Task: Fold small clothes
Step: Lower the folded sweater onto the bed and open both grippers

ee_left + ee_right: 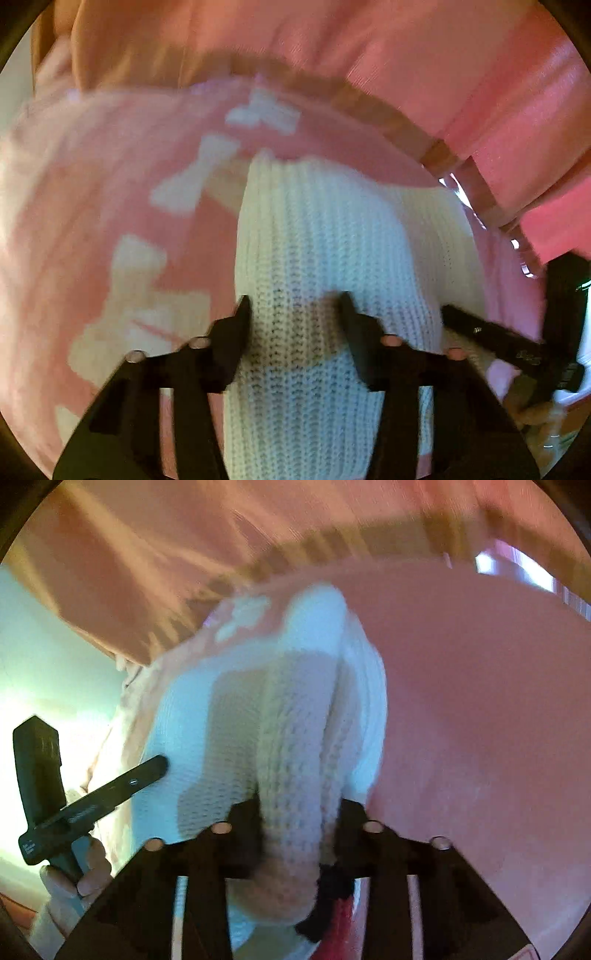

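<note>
A small pink knit sweater with white bow patterns (110,221) has a white ribbed part (325,236) running down its middle. My left gripper (295,314) is shut on that white ribbed part, which fills the gap between its fingers. My right gripper (299,816) is shut on a bunched fold of the same white knit (295,738). The right gripper also shows in the left wrist view (509,343) at the right edge. The left gripper shows in the right wrist view (92,801) at the left, held by a hand (74,886). The sweater hangs lifted between both.
A pink surface (480,720) lies below and to the right. A wooden edge or frame (388,110) runs behind the sweater, with pink fabric (498,92) beyond it. A pale wall (44,657) is at the left.
</note>
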Demonstrator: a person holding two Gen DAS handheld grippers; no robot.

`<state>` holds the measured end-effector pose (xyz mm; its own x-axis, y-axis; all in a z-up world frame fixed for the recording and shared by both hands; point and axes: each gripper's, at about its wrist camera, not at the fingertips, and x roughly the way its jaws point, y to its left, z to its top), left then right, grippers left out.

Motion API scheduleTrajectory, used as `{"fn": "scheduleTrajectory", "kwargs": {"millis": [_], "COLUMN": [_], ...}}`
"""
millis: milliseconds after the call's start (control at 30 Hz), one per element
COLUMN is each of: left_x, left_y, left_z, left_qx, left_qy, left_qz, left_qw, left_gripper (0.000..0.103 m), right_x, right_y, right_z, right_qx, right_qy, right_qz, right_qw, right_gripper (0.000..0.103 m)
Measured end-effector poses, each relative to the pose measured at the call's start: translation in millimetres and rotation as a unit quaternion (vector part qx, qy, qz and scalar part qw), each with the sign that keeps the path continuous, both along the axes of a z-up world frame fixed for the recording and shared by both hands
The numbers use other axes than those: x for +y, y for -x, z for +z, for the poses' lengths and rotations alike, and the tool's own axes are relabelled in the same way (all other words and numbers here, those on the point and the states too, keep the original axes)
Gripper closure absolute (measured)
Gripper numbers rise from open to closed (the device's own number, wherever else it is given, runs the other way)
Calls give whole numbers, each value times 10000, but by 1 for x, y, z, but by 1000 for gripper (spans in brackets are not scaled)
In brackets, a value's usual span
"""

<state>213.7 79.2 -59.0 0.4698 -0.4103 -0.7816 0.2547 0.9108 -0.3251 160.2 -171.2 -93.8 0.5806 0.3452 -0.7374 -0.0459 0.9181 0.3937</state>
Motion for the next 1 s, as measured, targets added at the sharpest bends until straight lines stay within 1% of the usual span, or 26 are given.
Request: {"fn": "scheduleTrajectory", "kwargs": {"millis": [33, 67, 133, 167, 200, 233, 267, 300, 333, 367, 400, 433, 467, 500, 533, 567, 600, 633, 667, 733, 767, 800, 833, 867, 933, 1000], "left_x": [-4, -7, -8, -8, -9, -11, -12, -13, -13, -14, -15, -15, -14, -12, -11, -11, -11, -13, -14, -19, -20, -20, -18, -15, -7, -1], "left_y": [2, 5, 10, 11, 11, 8, 4, 2, 4, 8, 14, 19, 24, 33, 38, 43, 47, 51, 52, 55, 56, 56, 58, 62, 73, 92], "left_z": [7, 17, 34, 37, 35, 25, 14, 3, -2, 1, 9, 16, 21, 28, 31, 35, 36, 36, 34, 22, 16, 9, 3, 4, 17, 37], "left_qx": [-124, -275, -495, -550, -573, -485, -345, -214, -232, -351, -470, -527, -576, -650, -699, -740, -759, -780, -784, -698, -648, -613, -590, -614, -794, -1034], "left_qy": [-55, -30, 200, 189, 104, -111, -274, -427, -501, -583, -656, -647, -627, -597, -594, -608, -638, -740, -837, -1202, -1394, -1608, -1729, -1760, -1729, -1550], "left_qz": [-61, -103, -149, -138, -110, -56, -18, 27, 75, 117, 91, 66, 69, 62, 36, -4, -33, -58, -70, -168, -216, -227, -244, -218, -45, 110], "left_qw": [9999, 9996, 9985, 9982, 9982, 9987, 9990, 9989, 9984, 9976, 9967, 9965, 9963, 9961, 9958, 9954, 9951, 9942, 9934, 9902, 9879, 9848, 9829, 9822, 9817, 9824], "left_gripper": [75, 79, 84, 85, 85, 83, 82, 80, 74, 72, 72, 72, 68, 66, 65, 61, 57, 50, 49, 49, 48, 47, 47, 47, 49, 48], "right_x": [5, 7, 8, 8, 6, 3, 0, -7, -13, -17, -17, -14, -9, -5, 0, 5, 11, 18, 24, 29, 31, 33, 36, 35, 29, 24], "right_y": [5, 10, 19, 21, 20, 12, 4, -1, 2, 8, 12, 22, 34, 43, 56, 65, 72, 77, 78, 75, 77, 79, 81, 85, 99, 112], "right_z": [17, 31, 50, 52, 48, 31, 14, -7, -10, -2, 6, 24, 41, 51, 60, 61, 56, 42, 21, -18, -22, -19, -10, -1, 21, 39], "right_qx": [-281, -468, -758, -827, -813, -555, -229, 132, 76, 40, -1, -202, -486, -649, -770, -754, -659, -458, -172, 325, 263, 225, 157, 51, -159, -392], "right_qy": [193, 276, 472, 633, 788, 839, 822, 727, 526, 364, 384, 514, 638, 701, 741, 719, 703, 769, 979, 1290, 1280, 1386, 1458, 1371, 1096, 1090], "right_qz": [22, 52, 54, 28, -16, -18, 36, -23, -133, -273, -324, -394, -392, -354, -300, -207, -84, 40, 72, 35, 23, 22, 52, 29, -34, -156], "right_qw": [9994, 9985, 9960, 9946, 9936, 9949, 9963, 9973, 9985, 9990, 9987, 9977, 9960, 9948, 9938, 9943, 9953, 9960, 9950, 9911, 9914, 9901, 9892, 9905, 9938, 9931], "right_gripper": [77, 77, 76, 76, 73, 70, 70, 66, 65, 65, 65, 65, 66, 71, 80, 84, 88, 89, 89, 89, 89, 89, 88, 88, 87, 87]}}
